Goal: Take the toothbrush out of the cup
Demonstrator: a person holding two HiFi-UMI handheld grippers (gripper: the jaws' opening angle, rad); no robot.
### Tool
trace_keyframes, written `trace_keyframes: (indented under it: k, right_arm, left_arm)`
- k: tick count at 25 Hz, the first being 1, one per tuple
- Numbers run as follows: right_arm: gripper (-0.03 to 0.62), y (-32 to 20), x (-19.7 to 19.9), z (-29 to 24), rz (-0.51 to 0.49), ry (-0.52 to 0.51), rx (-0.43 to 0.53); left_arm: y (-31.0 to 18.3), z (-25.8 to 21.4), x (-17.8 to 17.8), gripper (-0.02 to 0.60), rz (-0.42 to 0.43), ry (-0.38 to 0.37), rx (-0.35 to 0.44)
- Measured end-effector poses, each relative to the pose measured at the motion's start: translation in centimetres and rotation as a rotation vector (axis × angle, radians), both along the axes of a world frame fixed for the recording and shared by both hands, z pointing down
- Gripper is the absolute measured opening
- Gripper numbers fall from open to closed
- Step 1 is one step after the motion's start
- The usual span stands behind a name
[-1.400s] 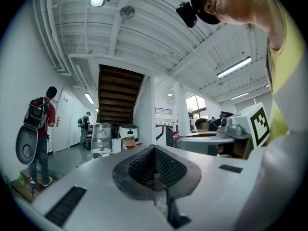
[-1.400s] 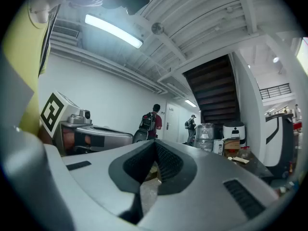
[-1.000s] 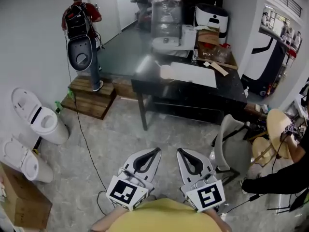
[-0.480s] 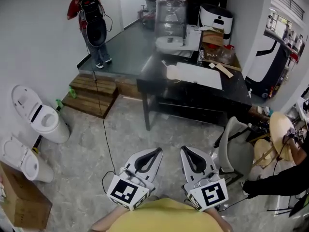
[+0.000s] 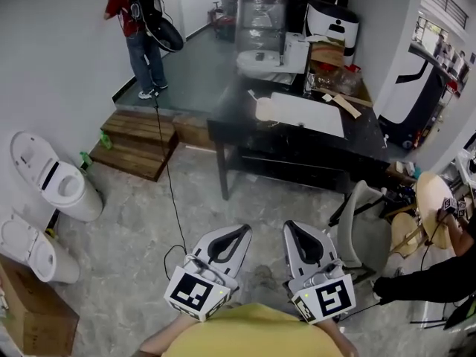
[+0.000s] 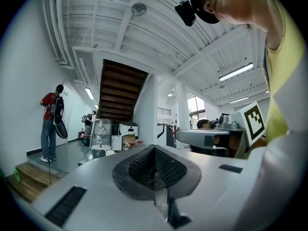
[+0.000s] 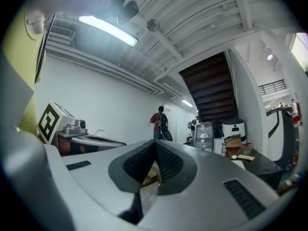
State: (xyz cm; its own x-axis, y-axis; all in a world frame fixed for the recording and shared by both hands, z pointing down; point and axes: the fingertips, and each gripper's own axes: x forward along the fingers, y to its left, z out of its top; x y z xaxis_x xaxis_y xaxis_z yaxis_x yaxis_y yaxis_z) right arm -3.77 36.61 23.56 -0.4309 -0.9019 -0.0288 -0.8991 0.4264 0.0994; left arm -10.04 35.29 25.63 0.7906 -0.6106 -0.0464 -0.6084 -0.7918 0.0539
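Observation:
I cannot make out a toothbrush or a cup in any view. My left gripper (image 5: 242, 230) and right gripper (image 5: 288, 226) are held side by side close to my body, low in the head view, above the stone floor. Both are shut with nothing between the jaws, and in the left gripper view (image 6: 155, 148) and the right gripper view (image 7: 155, 142) the jaws meet at the tip. A black table (image 5: 357, 137) stands a few steps ahead, well out of reach of both grippers.
The table carries a white basin (image 5: 260, 62), a white board (image 5: 309, 114) and cardboard clutter (image 5: 327, 58). Toilets (image 5: 56, 184) stand at the left, a wooden step (image 5: 137, 143) behind them, a chair (image 5: 364, 229) at the right. A person with a backpack (image 5: 141, 21) stands far left.
The person with the backpack has walked farther away along the far-left wall. The table sits slightly lower in the head view. Both grippers stay shut in about the same place.

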Motion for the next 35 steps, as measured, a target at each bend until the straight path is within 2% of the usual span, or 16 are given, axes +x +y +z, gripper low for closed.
trace_keyframes:
  k: [8, 12, 19, 31, 35]
  right_arm:
    - [0.017, -6.6, 2.5, 0.0, -0.040, 0.001, 0.008]
    - [0.017, -9.7, 4.5, 0.0, -0.063, -0.005, 0.001]
    - [0.017, -13.9, 7.1, 0.1, -0.137, -0.012, -0.005]
    - [0.017, -16.7, 10.1, 1.1, -0.193, -0.047, -0.022]
    - [0.017, -17.3, 10.4, 1.5, -0.192, -0.051, -0.040]
  left_arm:
    - [-6.6, -0.6, 3.2, 0.011, -0.015, 0.012, 0.024]
    - [-9.5, 0.0, 4.8, 0.011, -0.046, -0.006, 0.005]
    - [-13.6, -0.9, 7.5, 0.011, -0.120, 0.014, 0.021]
    - [-16.2, 0.1, 10.0, 0.011, -0.184, -0.036, 0.011]
    - [-16.9, 0.4, 10.2, 0.011, -0.184, -0.029, -0.005]
